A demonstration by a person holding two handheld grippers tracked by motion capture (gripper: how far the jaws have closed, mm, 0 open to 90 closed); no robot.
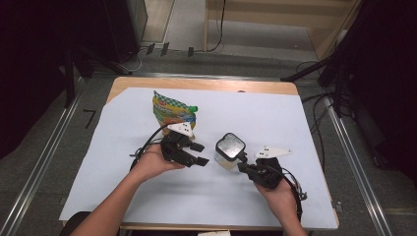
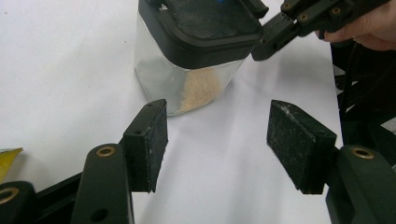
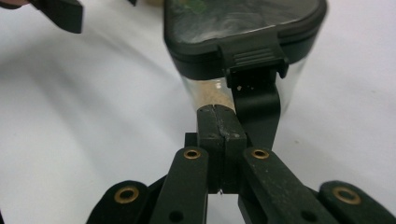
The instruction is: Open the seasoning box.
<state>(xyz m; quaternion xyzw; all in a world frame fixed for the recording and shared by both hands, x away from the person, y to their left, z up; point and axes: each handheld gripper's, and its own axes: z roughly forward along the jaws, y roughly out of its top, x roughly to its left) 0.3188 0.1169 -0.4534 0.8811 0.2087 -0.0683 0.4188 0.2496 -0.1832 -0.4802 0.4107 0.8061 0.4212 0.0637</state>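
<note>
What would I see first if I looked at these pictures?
Probably the clear jar with a black lid, in the middle of the white table cover, with pale powder inside. The right claw, shut tight, sits right at its lid latch, while the left claw waits open beside it. Behind lies a bright yellow-green bag.

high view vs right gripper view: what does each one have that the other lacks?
High view alone: the snack bag behind the left gripper, both forearms, the table edge and floor. Right gripper view alone: the lid's latch tab close up, and the right gripper with its pads pressed together just below it. Shared: the clear container with its dark lid, on the white sheet.
</note>
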